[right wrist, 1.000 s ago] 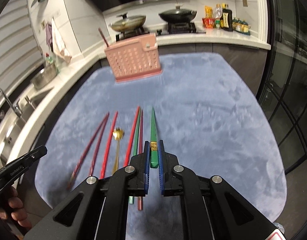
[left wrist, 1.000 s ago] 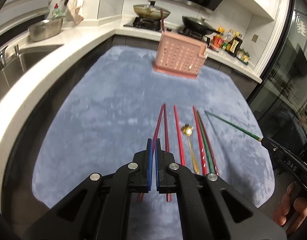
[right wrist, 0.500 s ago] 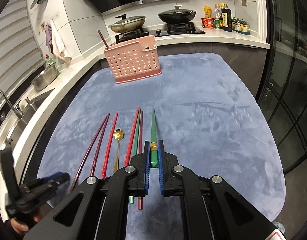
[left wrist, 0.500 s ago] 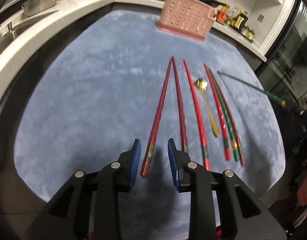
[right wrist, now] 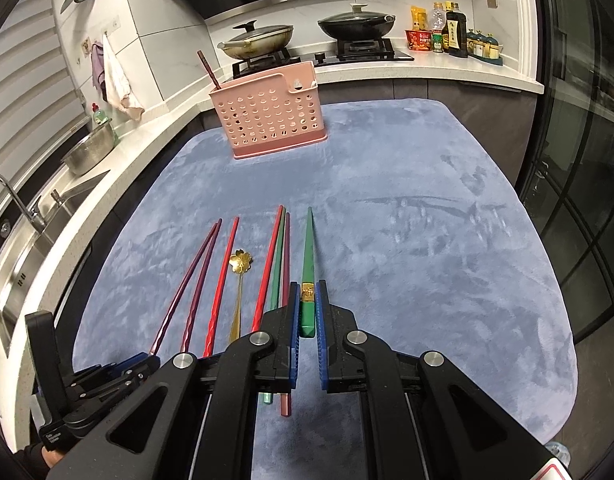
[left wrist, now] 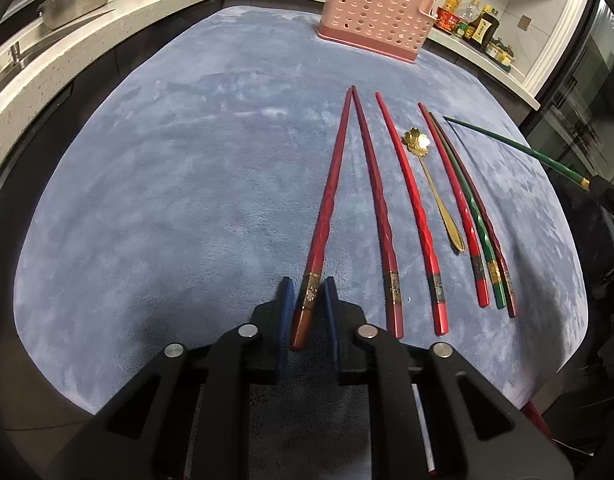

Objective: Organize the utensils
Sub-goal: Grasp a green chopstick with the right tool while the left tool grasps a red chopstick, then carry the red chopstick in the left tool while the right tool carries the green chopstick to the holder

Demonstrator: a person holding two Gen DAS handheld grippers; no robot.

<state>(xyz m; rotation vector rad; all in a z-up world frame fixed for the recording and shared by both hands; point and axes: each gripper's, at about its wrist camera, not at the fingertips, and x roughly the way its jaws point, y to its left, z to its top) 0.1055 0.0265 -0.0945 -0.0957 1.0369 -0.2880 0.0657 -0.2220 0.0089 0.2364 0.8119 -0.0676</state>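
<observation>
The left hand-held gripper (left wrist: 308, 300) straddles the thick, banded end of the leftmost red chopstick (left wrist: 331, 196), which lies flat on the blue-covered worktop (left wrist: 167, 184). Its jaws have just been closing, and the blue pads now sit against the banded part on either side — a pinch, or very nearly one. The chopstick's long axis runs straight ahead of this gripper, thin tip pointing towards the pink utensil basket (left wrist: 377, 28) at the far edge of the cloth, so a lift would carry it almost along its own length to the basket. The right hand-held gripper (right wrist: 307, 306) is pressed onto the butt of a green chopstick (right wrist: 308, 256) — likewise aimed away towards the basket (right wrist: 269, 116). Between the two lie more red chopsticks and a gold spoon (left wrist: 431, 184), all roughly parallel. The left hand is nearer the red one.
</observation>
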